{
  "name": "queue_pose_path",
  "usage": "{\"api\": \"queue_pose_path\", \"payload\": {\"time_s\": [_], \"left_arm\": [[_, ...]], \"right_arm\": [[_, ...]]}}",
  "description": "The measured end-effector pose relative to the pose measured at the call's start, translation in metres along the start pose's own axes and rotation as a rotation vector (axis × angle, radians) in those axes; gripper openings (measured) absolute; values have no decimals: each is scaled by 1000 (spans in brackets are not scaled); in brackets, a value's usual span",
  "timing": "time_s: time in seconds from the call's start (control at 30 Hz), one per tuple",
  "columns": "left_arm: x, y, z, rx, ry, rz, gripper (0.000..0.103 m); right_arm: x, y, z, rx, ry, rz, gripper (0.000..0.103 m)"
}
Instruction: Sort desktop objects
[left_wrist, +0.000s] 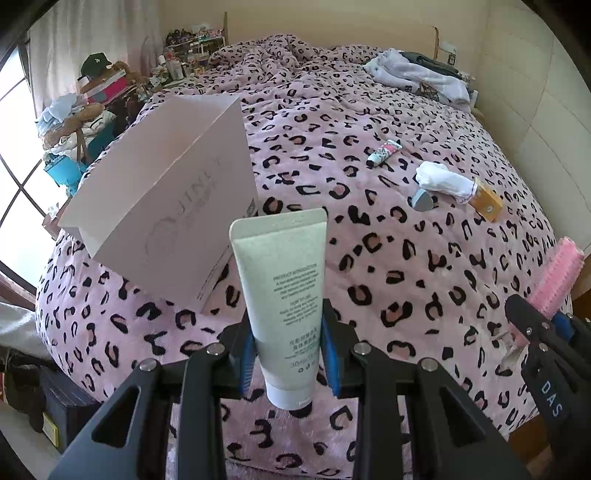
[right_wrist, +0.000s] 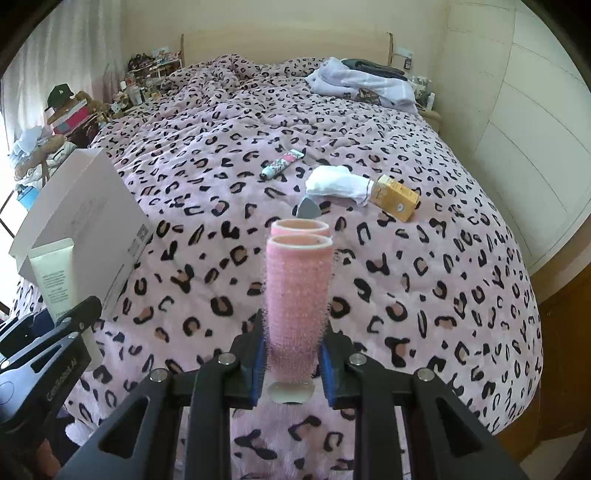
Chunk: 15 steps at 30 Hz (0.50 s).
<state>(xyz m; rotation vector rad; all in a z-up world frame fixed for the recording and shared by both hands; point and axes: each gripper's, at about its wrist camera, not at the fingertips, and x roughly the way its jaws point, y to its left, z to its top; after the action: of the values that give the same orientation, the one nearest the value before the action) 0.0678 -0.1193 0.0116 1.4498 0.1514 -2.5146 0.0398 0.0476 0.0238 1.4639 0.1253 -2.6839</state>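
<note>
Left grip: your left gripper (left_wrist: 288, 354) is closed on a pale grey-green cream tube (left_wrist: 282, 295), pinched low on the body just above the cap, with the crimped end standing up and away from you.
Right grip: your right gripper (right_wrist: 291, 356) is clamped on a pair of pink hair rollers (right_wrist: 297, 284), held near their lower end, open mouths pointing up.
Tube risk: the tube is soft and slick and most of it stands beyond the blue pads (left_wrist: 246, 363); a quick swing could let it pivot or slide out.
Roller risk: only one roller may be truly pinched. If the second merely clings by its bristles, it could drop onto the bedspread (left_wrist: 406, 258).
Box risk: the open pink box (left_wrist: 162, 199) sits tilted at the bed's left edge on soft bedding, so a nudge from either gripper could tip it or push it off.
Crossing risk: both grippers are close together near the bed's foot; heading for the box together could knock them.
Still to sort: the floral tube (right_wrist: 282, 164), white sock (right_wrist: 336, 184), orange carton (right_wrist: 395, 201) and grey wedge (right_wrist: 308, 210) lie toward the bed's right side.
Hidden: the box interior cannot be seen, so you cannot tell what it holds.
Unclear: the wedge is half hidden behind the rollers, and the rollers' lower end is lost behind the fingers.
</note>
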Motion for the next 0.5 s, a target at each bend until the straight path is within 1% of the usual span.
{"api": "queue_pose_path", "payload": {"time_s": [0.13, 0.3, 0.5], "left_arm": [[-6, 0, -4, 1, -5, -2, 31], [-21, 5, -6, -4, -27, -4, 31], [-36, 23, -10, -30, -33, -12, 31]], "right_arm": [[-6, 3, -6, -10, 4, 2, 24], [-17, 9, -5, -20, -12, 2, 24], [-26, 31, -1, -59, -21, 20, 24]]}}
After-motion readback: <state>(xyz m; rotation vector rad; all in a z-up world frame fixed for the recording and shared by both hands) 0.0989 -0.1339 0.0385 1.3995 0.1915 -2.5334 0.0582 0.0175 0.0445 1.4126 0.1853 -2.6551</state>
